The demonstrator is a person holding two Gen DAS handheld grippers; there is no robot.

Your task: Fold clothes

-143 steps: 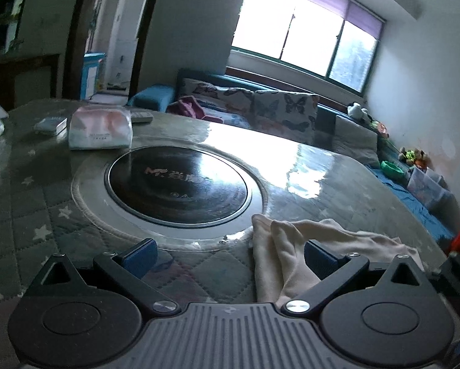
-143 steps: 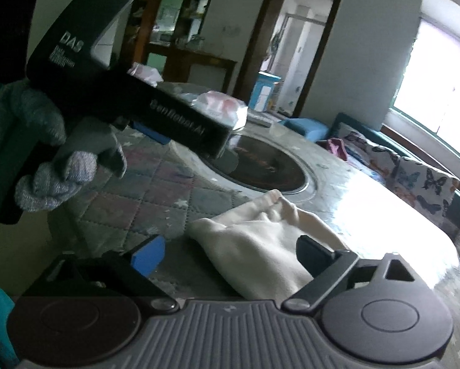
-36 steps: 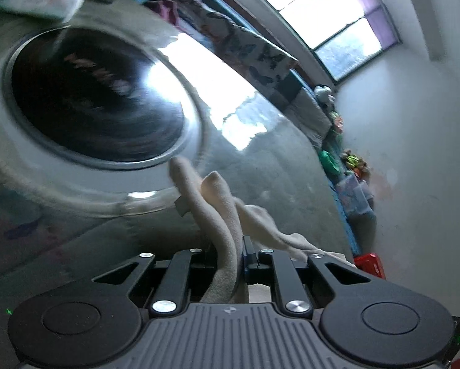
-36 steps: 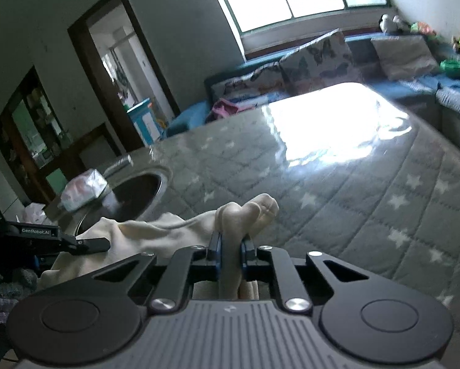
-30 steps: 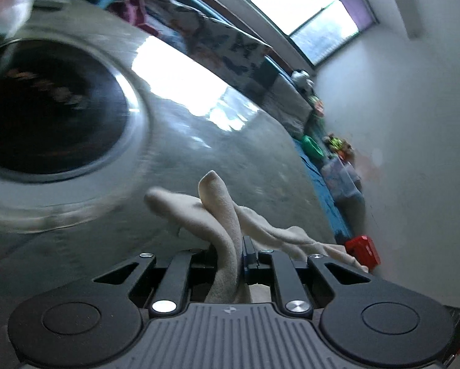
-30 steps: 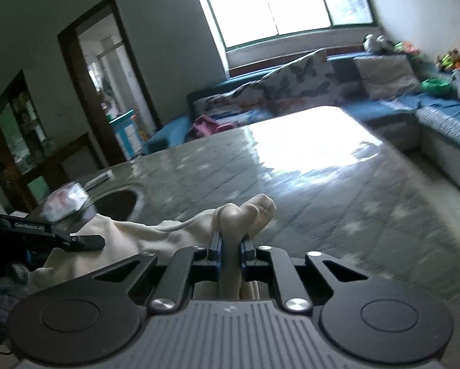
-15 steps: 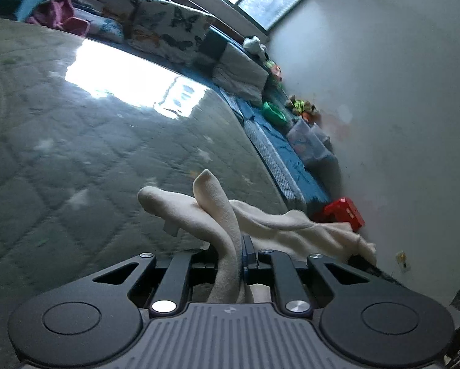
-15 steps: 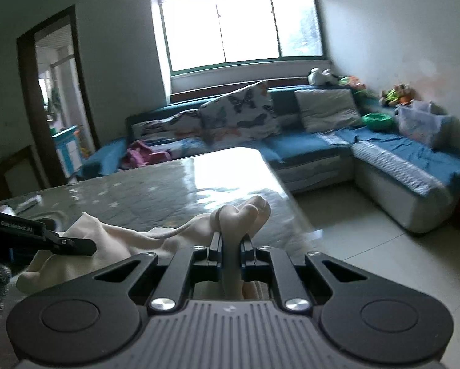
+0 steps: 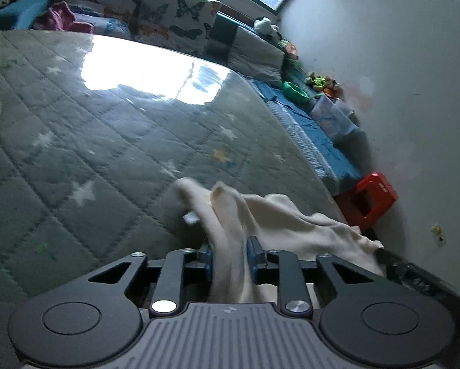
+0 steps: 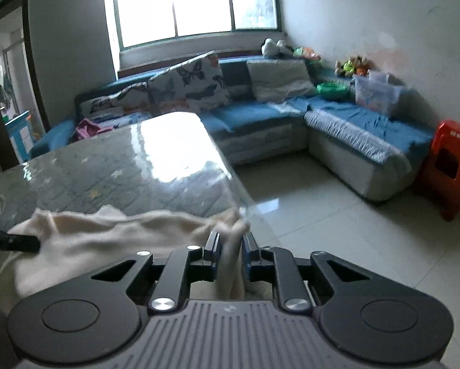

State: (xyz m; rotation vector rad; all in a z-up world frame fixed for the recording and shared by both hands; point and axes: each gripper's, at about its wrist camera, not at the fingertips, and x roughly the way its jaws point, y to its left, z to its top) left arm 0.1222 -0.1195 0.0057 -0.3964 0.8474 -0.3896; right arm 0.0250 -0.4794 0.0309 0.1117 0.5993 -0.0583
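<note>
Item: cream-coloured soft knit garment, held above a grey quilted, star-patterned worktop under a glossy clear cover.

Left gripper: blue-padded fingers are closed on a bunched fold of the cloth, which rises between them and runs off to their right. Right gripper: blue-padded fingers are likewise closed on a pinched corner; the cloth stretches away to their left, towards the black body of the other tool seen at that edge.

Lie: the garment is spread between the two grips, its long axis running from one pair of fingers to the other, sagging and wrinkled in the middle. Each grip holds one end, so neither hand is nearer the whole.

Edges and room: the worktop's far-right edge is found just ahead of the right fingers, with white tiled floor beyond. Broad open worktop lies ahead and left of the left fingers. A red plastic stool and a blue sectional sofa stand well apart.

Judgement: the cloth is held for spreading or for laying over; which cannot be settled. Open room lies away from the edge.
</note>
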